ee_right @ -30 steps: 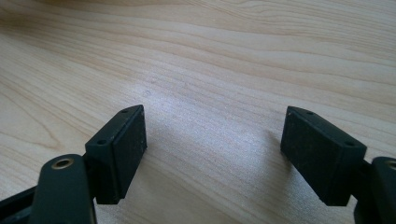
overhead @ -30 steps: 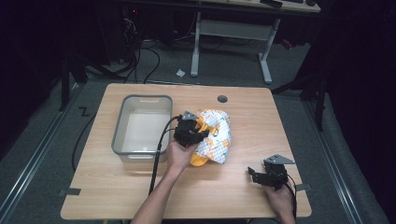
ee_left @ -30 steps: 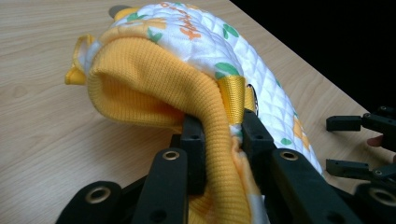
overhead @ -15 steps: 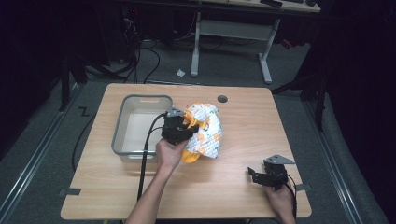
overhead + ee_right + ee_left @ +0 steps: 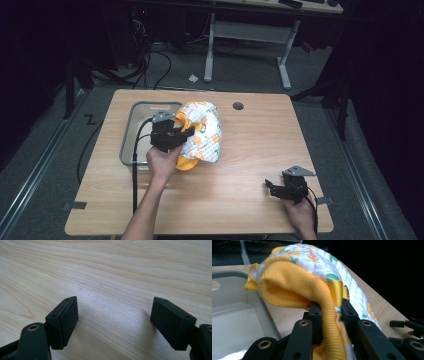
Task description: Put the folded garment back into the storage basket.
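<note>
The little quilted jacket (image 5: 202,132) is white with orange and green pictures and has a yellow inside. It sits right between the two black fingers (image 5: 315,320) of the left gripper (image 5: 172,136). The fingers are squeezed tight on a fold of the yellow knit edge, so the cloth is pinched and cannot slip. The rest of the jacket bulges up past the fingers and droops over.

From the high view, the jacket hangs over the wooden table (image 5: 250,195), just beside the clear plastic tub (image 5: 131,135) and partly over its right rim. Its long side runs from near the person toward the far edge of the table.

The right gripper (image 5: 287,189) rests near the front right corner, well apart from the jacket. Its fingers (image 5: 63,320) are wide open, with bare wood between them.
</note>
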`<control>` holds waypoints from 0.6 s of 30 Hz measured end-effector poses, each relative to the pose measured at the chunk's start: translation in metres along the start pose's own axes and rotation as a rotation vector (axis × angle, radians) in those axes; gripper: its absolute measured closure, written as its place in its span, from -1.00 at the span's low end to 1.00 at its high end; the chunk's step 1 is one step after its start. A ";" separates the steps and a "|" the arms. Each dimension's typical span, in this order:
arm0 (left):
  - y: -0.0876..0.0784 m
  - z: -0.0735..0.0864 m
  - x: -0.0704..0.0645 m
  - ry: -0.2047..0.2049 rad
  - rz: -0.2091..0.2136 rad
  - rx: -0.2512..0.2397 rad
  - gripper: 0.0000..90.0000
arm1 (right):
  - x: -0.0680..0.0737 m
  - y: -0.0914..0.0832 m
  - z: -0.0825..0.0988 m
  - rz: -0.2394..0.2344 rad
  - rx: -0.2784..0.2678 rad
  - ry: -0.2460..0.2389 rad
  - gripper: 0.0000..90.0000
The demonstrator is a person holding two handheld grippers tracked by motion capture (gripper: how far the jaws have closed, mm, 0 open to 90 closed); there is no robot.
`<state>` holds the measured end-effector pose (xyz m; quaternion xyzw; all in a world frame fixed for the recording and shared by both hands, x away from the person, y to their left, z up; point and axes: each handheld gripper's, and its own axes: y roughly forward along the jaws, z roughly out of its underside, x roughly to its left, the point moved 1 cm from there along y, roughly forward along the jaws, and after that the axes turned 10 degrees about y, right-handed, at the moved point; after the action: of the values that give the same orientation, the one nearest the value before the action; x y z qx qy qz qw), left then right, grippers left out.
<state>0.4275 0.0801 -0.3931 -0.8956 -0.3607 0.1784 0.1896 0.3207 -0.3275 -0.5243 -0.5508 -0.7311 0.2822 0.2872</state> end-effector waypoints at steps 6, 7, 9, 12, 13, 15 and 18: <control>-0.018 -0.003 0.008 0.016 -0.036 -0.012 0.67 | 0.000 0.000 0.000 -0.001 0.001 0.000 -0.50; -0.018 -0.003 0.008 0.016 -0.036 -0.012 0.67 | 0.000 0.000 0.000 -0.001 0.001 0.000 -0.50; -0.025 -0.003 0.014 0.016 -0.053 -0.013 0.67 | 0.000 0.000 0.000 0.000 0.001 0.002 -0.50; -0.032 -0.001 0.020 0.014 -0.072 -0.013 0.67 | 0.000 0.000 0.000 0.000 0.001 0.003 -0.50; -0.034 -0.001 0.022 0.008 -0.074 -0.016 0.67 | 0.000 0.000 0.000 -0.001 0.001 0.002 -0.50; -0.036 0.000 0.024 0.002 -0.075 -0.019 0.67 | 0.000 0.000 0.000 -0.001 0.001 0.002 -0.50; -0.042 0.000 0.030 -0.006 -0.079 -0.027 0.67 | 0.000 0.000 0.000 0.001 0.001 0.004 -0.50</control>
<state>0.4239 0.1299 -0.3786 -0.8826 -0.3989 0.1684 0.1833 0.3207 -0.3273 -0.5243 -0.5515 -0.7302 0.2815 0.2890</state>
